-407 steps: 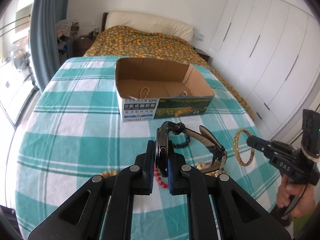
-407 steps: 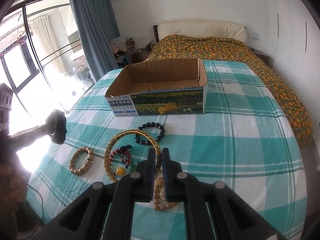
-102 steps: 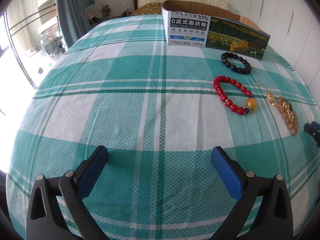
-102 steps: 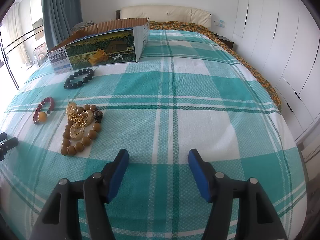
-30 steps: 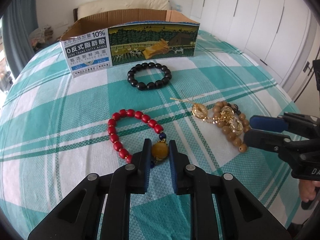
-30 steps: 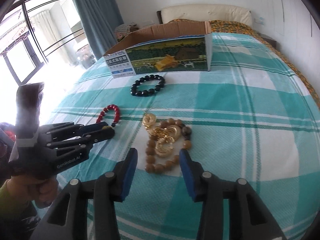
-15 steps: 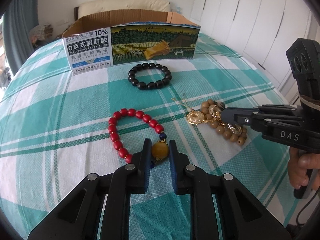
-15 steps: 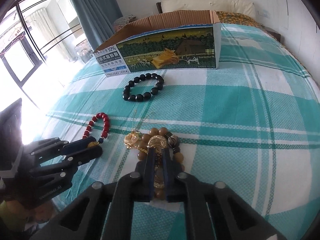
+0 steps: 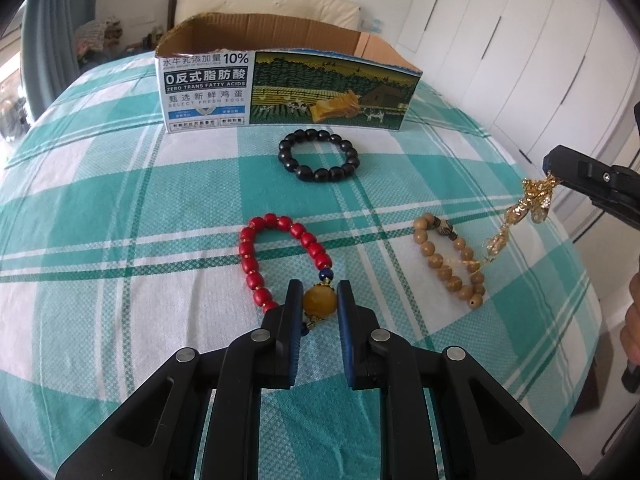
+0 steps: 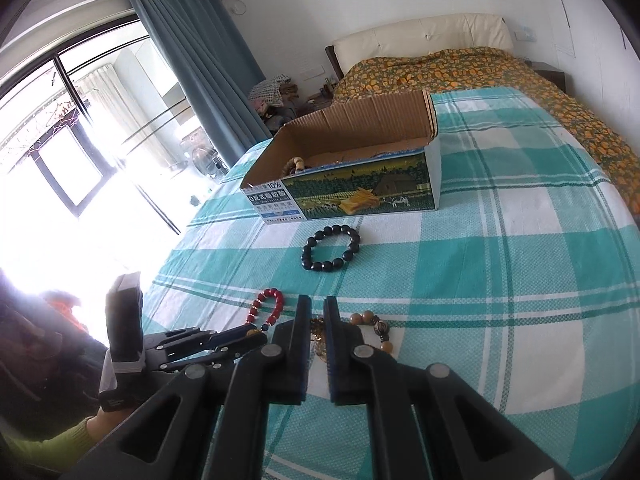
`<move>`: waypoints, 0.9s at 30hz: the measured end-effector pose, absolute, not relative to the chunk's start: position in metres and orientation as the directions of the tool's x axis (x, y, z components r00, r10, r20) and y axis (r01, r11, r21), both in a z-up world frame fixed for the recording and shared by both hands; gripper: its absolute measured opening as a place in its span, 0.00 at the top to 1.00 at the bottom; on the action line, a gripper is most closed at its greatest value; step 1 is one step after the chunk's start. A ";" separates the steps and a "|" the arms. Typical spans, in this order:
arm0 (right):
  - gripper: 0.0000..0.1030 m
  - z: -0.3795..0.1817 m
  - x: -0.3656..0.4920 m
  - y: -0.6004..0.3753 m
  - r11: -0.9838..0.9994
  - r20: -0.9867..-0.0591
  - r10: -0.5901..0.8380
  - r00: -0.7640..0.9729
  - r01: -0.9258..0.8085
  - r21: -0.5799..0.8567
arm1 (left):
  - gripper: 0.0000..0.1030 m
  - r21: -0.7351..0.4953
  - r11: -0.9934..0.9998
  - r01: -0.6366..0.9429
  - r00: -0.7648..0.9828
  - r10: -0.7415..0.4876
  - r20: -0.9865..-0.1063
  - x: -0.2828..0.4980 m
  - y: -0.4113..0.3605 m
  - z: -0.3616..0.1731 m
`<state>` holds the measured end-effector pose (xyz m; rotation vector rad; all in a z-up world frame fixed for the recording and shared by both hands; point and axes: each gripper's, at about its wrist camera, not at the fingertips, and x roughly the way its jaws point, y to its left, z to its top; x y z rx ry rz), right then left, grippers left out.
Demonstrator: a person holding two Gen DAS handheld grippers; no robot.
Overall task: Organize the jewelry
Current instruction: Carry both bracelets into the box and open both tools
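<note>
**Two bracelets picked up, two still waiting**

On the left of the left wrist view, the left gripper (image 9: 319, 307) has its fingers almost closed on the big round yellow bead (image 9: 319, 301) of the red bead bracelet (image 9: 280, 254). The rest of that bracelet lies flat on the green and white checked cloth (image 9: 100, 216) that covers the surface. The beads are hard and smooth, so they could slip. The fat yellow bead looks like a good spot to hold. The string is floppy, so the red beads will likely hang down when lifted.

Behind it, in the middle, the black round bead bracelet (image 9: 319, 161) lies near the front wall of the open cardboard box with a farm picture (image 9: 332, 92). The box looks like the place for the jewelry.

Further right lies the light brown wooden bead bracelet (image 9: 450, 260). A gold chain with shiny charms (image 9: 520, 210) hangs above it. Its low end seems to touch the brown beads and might be caught on them.

On the far right, the right gripper (image 9: 554, 176) has its fingers shut tight on the top of that gold chain. The chain is thin, light and easy to tangle.
</note>
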<state>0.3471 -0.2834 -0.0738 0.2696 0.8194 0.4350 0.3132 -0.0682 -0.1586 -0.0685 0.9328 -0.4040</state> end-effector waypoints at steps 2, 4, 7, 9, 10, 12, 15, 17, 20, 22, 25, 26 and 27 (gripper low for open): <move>0.94 -0.062 0.345 -0.284 0.879 -0.630 0.472 0.616 -0.277 0.388 | 0.85 -0.260 0.918 0.298 0.528 -0.386 -0.757 0.313 -0.063 -0.149; 0.94 -0.050 0.345 -0.284 0.880 -0.619 0.471 0.628 -0.286 0.379 | 0.85 -0.296 0.910 0.290 0.530 -0.410 -0.742 0.314 -0.055 -0.136; 0.94 -0.036 0.349 -0.286 0.883 -0.608 0.467 0.642 -0.293 0.368 | 0.85 -0.335 0.901 0.275 0.546 -0.433 -0.717 0.318 -0.042 -0.111; 0.94 -0.027 0.354 -0.286 0.885 -0.601 0.463 0.652 -0.298 0.359 | 0.85 -0.353 0.898 0.262 0.559 -0.439 -0.703 0.323 -0.034 -0.094; 0.94 -0.023 0.356 -0.286 0.885 -0.597 0.463 0.655 -0.300 0.356 | 0.85 -0.364 0.895 0.258 0.564 -0.445 -0.696 0.325 -0.029 -0.086; 0.94 -0.013 0.361 -0.286 0.884 -0.588 0.464 0.662 -0.308 0.351 | 0.85 -0.382 0.889 0.252 0.572 -0.455 -0.683 0.331 -0.022 -0.071; 0.94 0.002 0.373 -0.286 0.886 -0.578 0.461 0.673 -0.317 0.338 | 0.85 -0.389 0.887 0.249 0.582 -0.458 -0.672 0.343 -0.015 -0.048; 0.94 0.014 0.383 -0.285 0.889 -0.571 0.456 0.682 -0.322 0.326 | 0.85 -0.390 0.887 0.247 0.591 -0.457 -0.665 0.354 -0.012 -0.033; 0.94 0.033 0.403 -0.281 0.892 -0.556 0.452 0.698 -0.335 0.304 | 0.85 -0.380 0.892 0.245 0.615 -0.446 -0.650 0.375 -0.007 -0.011; 0.94 0.045 0.420 -0.276 0.898 -0.551 0.440 0.709 -0.342 0.278 | 0.85 -0.372 0.895 0.247 0.630 -0.440 -0.640 0.393 -0.007 0.003; 0.94 0.056 0.449 -0.269 0.906 -0.551 0.423 0.719 -0.343 0.248 | 0.85 -0.358 0.898 0.257 0.644 -0.435 -0.630 0.420 -0.012 0.019; 0.94 0.058 0.460 -0.267 0.909 -0.553 0.416 0.722 -0.342 0.238 | 0.85 -0.350 0.900 0.261 0.646 -0.432 -0.629 0.430 -0.015 0.022; 0.94 0.059 0.471 -0.265 0.913 -0.555 0.407 0.725 -0.338 0.228 | 0.85 -0.342 0.901 0.267 0.647 -0.430 -0.629 0.440 -0.019 0.025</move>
